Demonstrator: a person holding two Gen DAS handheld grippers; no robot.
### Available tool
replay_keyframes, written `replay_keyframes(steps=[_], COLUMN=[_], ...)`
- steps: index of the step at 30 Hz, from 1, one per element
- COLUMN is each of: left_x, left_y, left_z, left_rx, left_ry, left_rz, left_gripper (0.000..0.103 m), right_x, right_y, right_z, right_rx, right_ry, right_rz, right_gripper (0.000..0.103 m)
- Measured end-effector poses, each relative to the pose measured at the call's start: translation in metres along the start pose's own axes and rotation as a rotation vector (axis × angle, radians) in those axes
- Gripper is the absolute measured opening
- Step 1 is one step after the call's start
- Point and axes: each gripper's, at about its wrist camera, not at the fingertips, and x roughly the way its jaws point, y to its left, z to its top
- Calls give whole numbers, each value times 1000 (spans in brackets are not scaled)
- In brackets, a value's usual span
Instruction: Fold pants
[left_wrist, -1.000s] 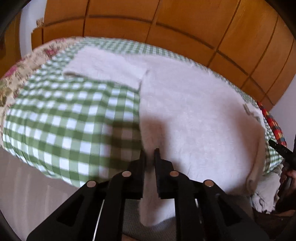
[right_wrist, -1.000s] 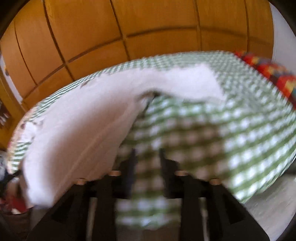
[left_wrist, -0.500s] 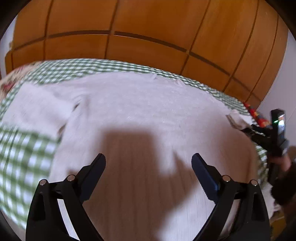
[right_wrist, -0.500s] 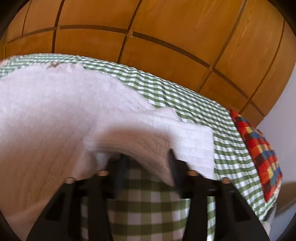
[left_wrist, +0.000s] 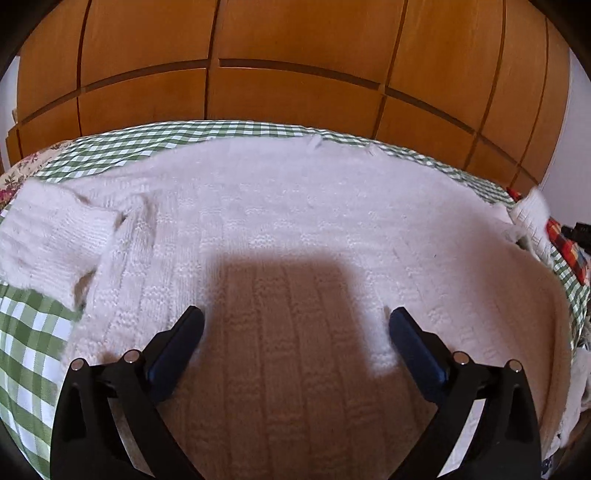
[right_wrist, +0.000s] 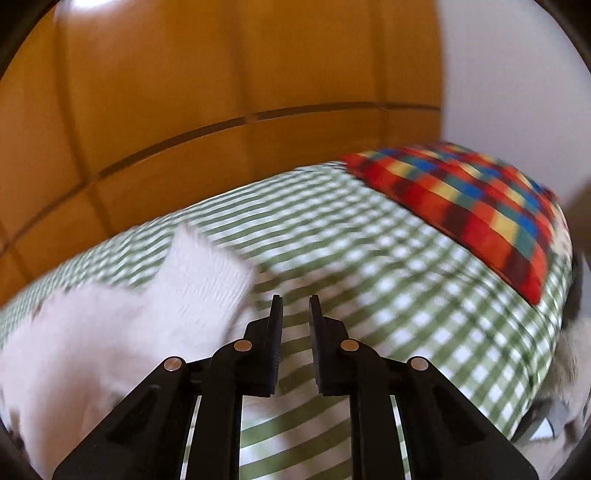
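The white knitted pants (left_wrist: 295, 206) lie spread across the bed, with one leg end (left_wrist: 48, 236) folded over at the left. My left gripper (left_wrist: 295, 314) hovers low over the middle of the cloth. Its jaws are opening and stand wide apart with nothing gripped. In the right wrist view, a white ribbed leg end (right_wrist: 199, 284) lies just left of my right gripper (right_wrist: 295, 299). That gripper's jaws are closing to a narrow gap, with nothing between them and only the bed cover below.
A green and white checked cover (right_wrist: 369, 277) lies over the bed, and the pants overhang its near edge. A red, blue and yellow checked cushion (right_wrist: 480, 206) sits at the right end. Wooden wardrobe doors (left_wrist: 295, 55) stand close behind the bed.
My left gripper let go of the pants' edge, opened wide and moved right over the cloth. My right gripper swung right off the leg end while its jaws narrowed.
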Motion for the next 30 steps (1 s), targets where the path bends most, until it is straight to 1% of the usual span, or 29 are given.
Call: replay_keyframes(steps=[3,4,5,6,7,8,9,10,11,12,14,15,16,17,18,19,20,21,24,25,26,30], left_x=[-4,-4,-4,-3,-3,-3,-3,-3,-4,-4,-4,-4,-4,-4,-5,-5,-5,-5,-5,-5,-5,-6], left_y=[-2,-2,-3,-4,-6,-6,-6,-6,-6,-6,-6,-5,-5,-5,-4,-4,-5,-5,-5,-5,-5,-6], left_z=[-4,-4,-4,-4,-4,-4,-4,-4,-4,-4,-5,-5,-5,-5,-5,-5,-5,-5,-5,-5,-5,-5], left_rx=[-5,-2,1,2,4,6,6,7,7,7,6,6,6,6,6,7,7,7,9,10,11,15], left_ry=[-13,-14,-13,-13,-13,-14,-15,-15,-16,-16,-18,-18,-19,-19,-20,-20,-20,-20,-19,-20,-21,-21], left_rz=[-5,-4,-1,0,3,5,6,7,6,5,3,2,1,0,-1,-2,-1,0,2,3,4,7], left_gripper=[100,100,100,100,100,100,100,100,100,100,100,100,100,100,100,100,100,100,100,100,100,100], right_x=[7,7,8,7,6,5,3,1,2,6,19,27,31,36,38,36,33,28,23,21,19,20], right_y=[-29,-37,-43,-45,-42,-35,-27,-17,-7,1,16,26,30,38,41,46,45,44,25,17,5,-34], right_z=[3,2,1,-2,-7,-10,-13,-17,-20,-22,-27,-30,-32,-35,-36,-35,-32,-27,-8,-2,5,15], right_rx=[70,114,152,186,200,184,163,142,132,129,128,114,105,88,82,65,48,27,48,56,61,70], right_ry=[-3,12,23,38,58,71,78,78,85,109,178,212,221,232,233,216,189,153,77,54,25,-24], right_rz=[-55,-19,37,105,192,244,274,310,338,358,383,378,369,356,353,353,338,305,207,167,110,-58], right_gripper=[14,14,14,14,16,20,39,54,57,57,57,55,41,33,18,12,11,11,11,11,11,11])
